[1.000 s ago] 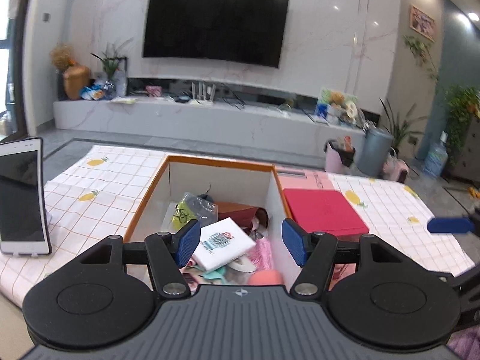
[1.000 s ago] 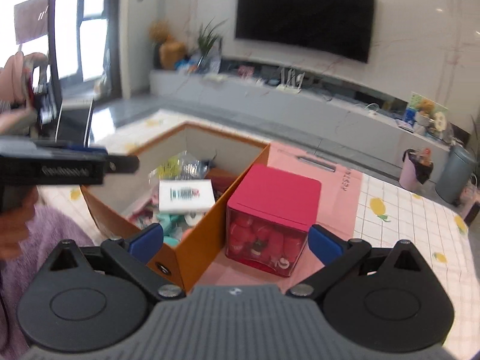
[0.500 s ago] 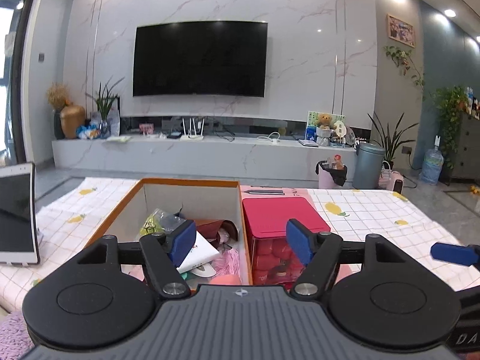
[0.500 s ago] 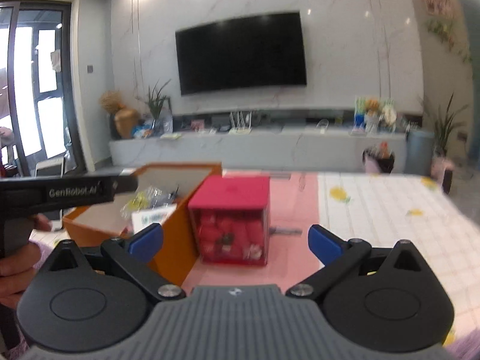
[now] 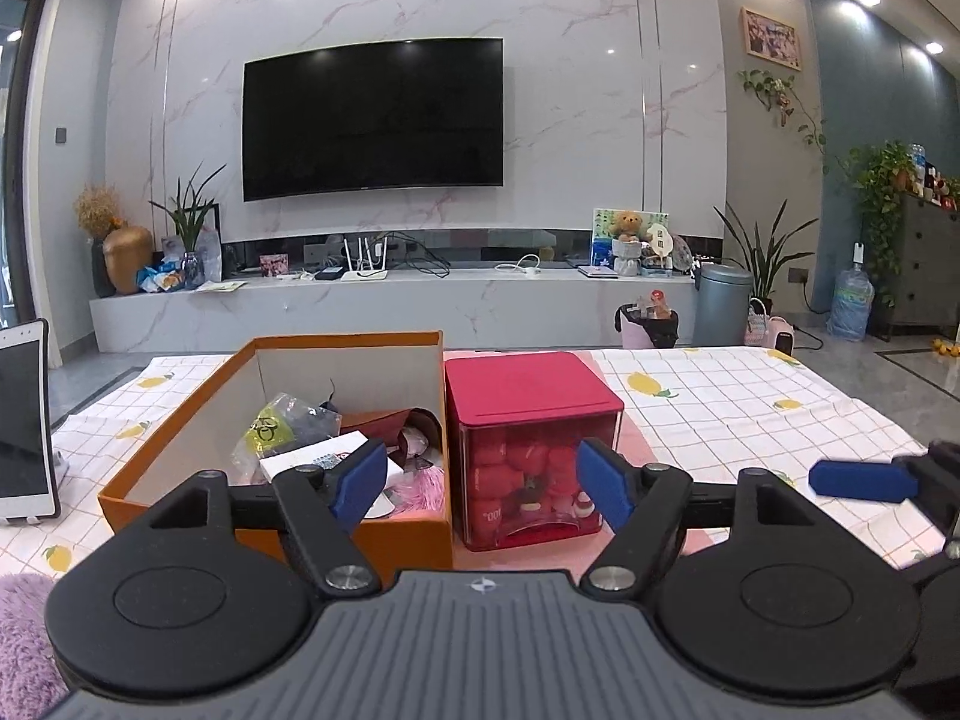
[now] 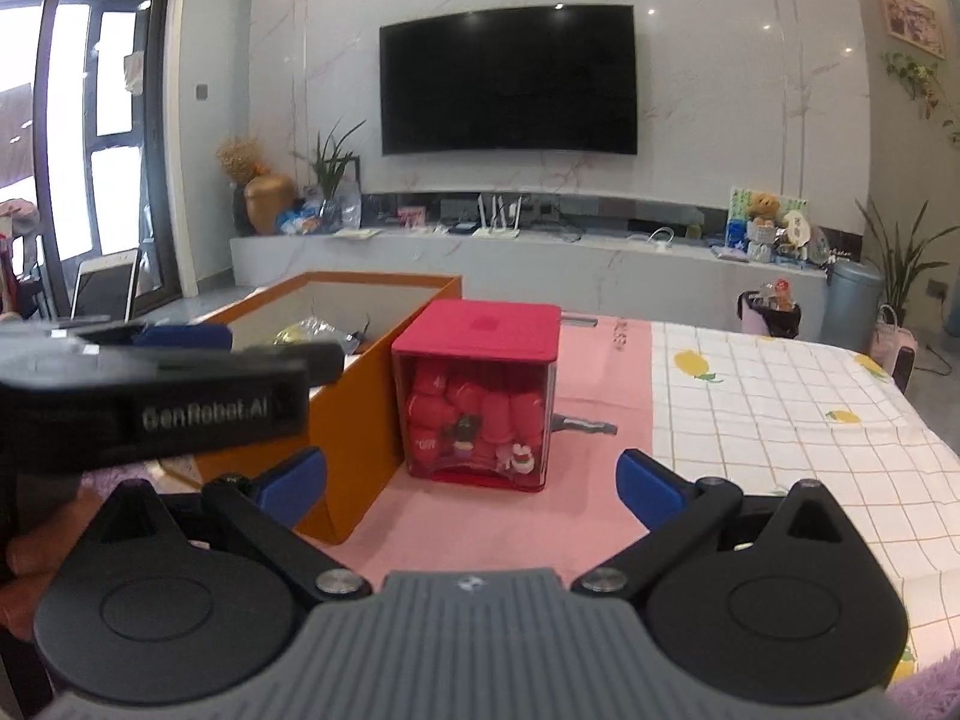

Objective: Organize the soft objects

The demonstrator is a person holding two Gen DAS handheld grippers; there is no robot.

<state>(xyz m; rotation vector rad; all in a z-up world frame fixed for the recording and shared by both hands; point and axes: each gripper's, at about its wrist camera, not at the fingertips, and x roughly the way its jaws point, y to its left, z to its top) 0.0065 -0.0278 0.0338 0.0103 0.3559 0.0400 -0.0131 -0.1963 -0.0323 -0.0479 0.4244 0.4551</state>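
Observation:
An orange cardboard box [image 5: 282,516] stands on the table with a white packet [image 5: 312,459], a yellow-printed plastic bag [image 5: 273,426] and pink fluff [image 5: 423,489] inside. Right beside it is a clear box with a red lid [image 5: 531,396], full of red soft items [image 5: 522,468]. My left gripper [image 5: 482,483] hangs short of both boxes; its jaws are opening and nothing is between them. My right gripper [image 6: 471,487] is open and empty, facing the red-lidded box [image 6: 480,330] and the orange box [image 6: 360,420] from the near right. One blue finger of the right gripper [image 5: 858,480] shows in the left wrist view.
A tablet [image 5: 21,420] leans upright at the table's left edge. Purple fluffy fabric [image 5: 24,630] lies at the near left. A lemon-print checked cloth [image 5: 750,408] and a pink mat [image 6: 600,372] cover the table. A grey pen-like object [image 6: 585,423] lies behind the red-lidded box.
Both grippers have sunk and drawn back from above the orange box toward the table's near edge, and now look more level. The left jaws stand wider apart.

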